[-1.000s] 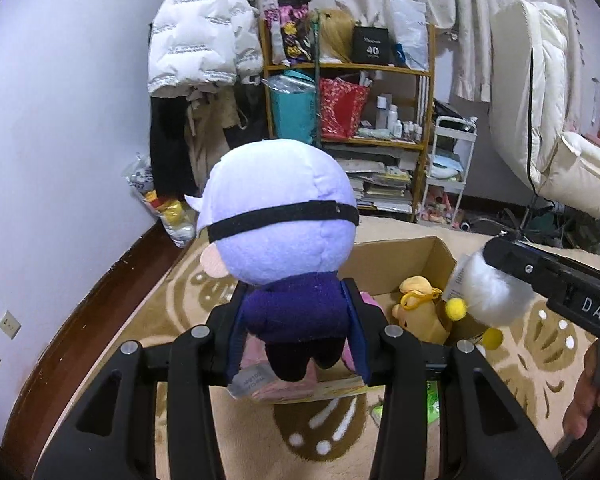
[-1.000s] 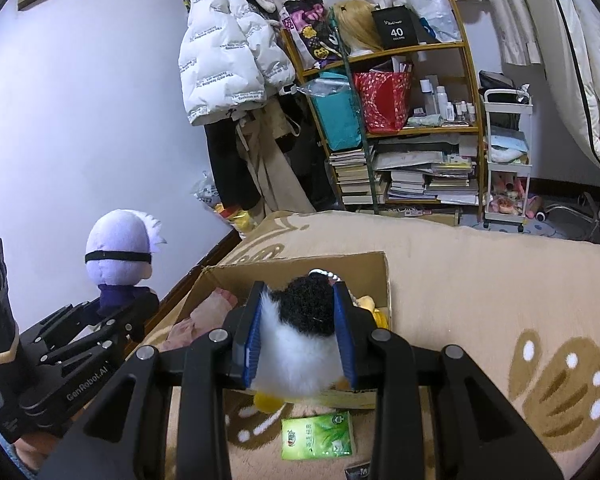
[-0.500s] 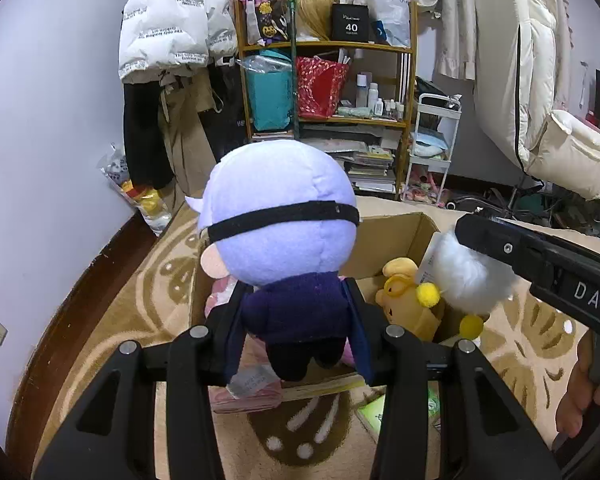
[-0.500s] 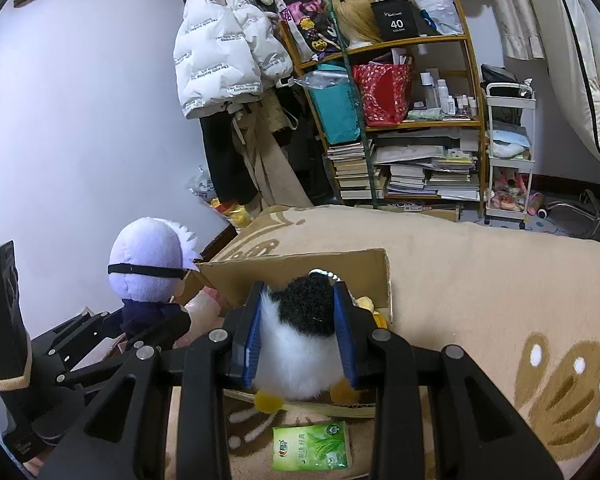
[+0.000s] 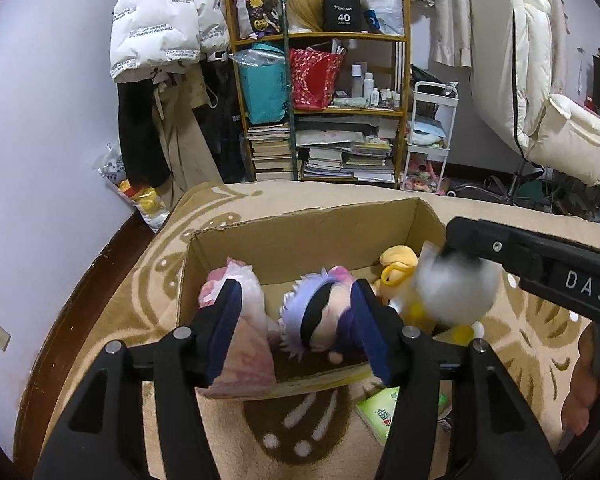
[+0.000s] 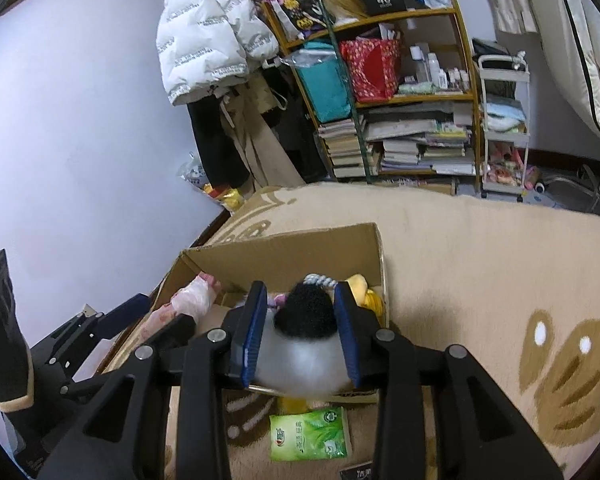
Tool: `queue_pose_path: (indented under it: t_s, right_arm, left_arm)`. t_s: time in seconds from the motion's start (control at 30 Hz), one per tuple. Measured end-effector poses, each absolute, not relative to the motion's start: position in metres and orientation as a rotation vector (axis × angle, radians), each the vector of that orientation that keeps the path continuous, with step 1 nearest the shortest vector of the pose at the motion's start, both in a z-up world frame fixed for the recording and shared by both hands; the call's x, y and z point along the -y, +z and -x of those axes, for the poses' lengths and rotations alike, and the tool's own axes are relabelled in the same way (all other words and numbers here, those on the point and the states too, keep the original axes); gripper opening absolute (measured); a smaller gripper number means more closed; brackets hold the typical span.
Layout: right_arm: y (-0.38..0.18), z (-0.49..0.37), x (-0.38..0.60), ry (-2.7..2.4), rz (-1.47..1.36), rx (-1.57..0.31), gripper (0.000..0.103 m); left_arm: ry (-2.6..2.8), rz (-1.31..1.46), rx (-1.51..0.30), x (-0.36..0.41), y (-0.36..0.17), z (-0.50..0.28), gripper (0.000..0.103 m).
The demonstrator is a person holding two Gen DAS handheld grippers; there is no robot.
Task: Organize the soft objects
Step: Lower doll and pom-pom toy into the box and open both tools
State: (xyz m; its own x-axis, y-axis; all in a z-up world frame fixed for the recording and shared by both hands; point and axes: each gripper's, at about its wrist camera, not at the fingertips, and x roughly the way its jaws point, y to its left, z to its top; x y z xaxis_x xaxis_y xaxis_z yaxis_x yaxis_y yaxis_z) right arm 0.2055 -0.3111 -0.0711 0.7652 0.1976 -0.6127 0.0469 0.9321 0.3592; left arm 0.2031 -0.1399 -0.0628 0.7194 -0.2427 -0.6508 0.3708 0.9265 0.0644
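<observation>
An open cardboard box point(image 5: 300, 236) stands on the tan rug. My left gripper point(image 5: 300, 332) is open over the box's near edge. The lilac-haired doll with a black blindfold point(image 5: 320, 320) lies in the box between its fingers, loose. A pink plush point(image 5: 240, 320) and a yellow plush point(image 5: 396, 272) lie in the box too. My right gripper point(image 6: 300, 332) has its jaws spread, and the blurred black-and-white penguin plush point(image 6: 308, 332) sits between them over the box point(image 6: 284, 256). It also shows in the left wrist view point(image 5: 456, 288).
A green tissue pack point(image 6: 310, 434) lies on the rug in front of the box. A wooden shelf point(image 5: 320, 100) full of books and bags stands at the back, with a white cart point(image 5: 430, 136) and a white jacket point(image 5: 160, 24) beside it.
My left gripper opened and the lilac-haired doll dropped into the box. Both grippers tipped down over the box. My right gripper's jaws widened around the penguin plush, which now blurs.
</observation>
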Motion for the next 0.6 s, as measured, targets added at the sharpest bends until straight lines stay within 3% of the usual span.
queue_pose_path:
  t_s: [0.2,0.3,0.37,0.53,0.6]
  right_arm:
    - [-0.073,-0.206,0.315,0.076,-0.39,-0.707,0.037]
    - [-0.074,-0.206,0.314,0.075,-0.384,-0.719,0.037]
    - [-0.073,-0.205,0.314,0.08,-0.376,-0.721,0.038]
    - [-0.069,-0.2,0.314,0.073,-0.367,-0.722,0.046]
    - [-0.068,-0.196,0.316,0.07,-0.373,-0.726,0.057]
  left_arm:
    - [-0.324,-0.183,-0.703,0.135,-0.061,-0.204,0.057]
    - [-0.316,-0.167,-0.706,0.129,-0.058,-0.205,0.066]
    - [-0.314,-0.151,-0.701,0.124,-0.055,-0.204,0.067]
    - [-0.314,-0.137,-0.707,0.117,-0.05,-0.202,0.068]
    - [-0.317,-0.136,-0.708,0.117,-0.05,-0.202,0.069]
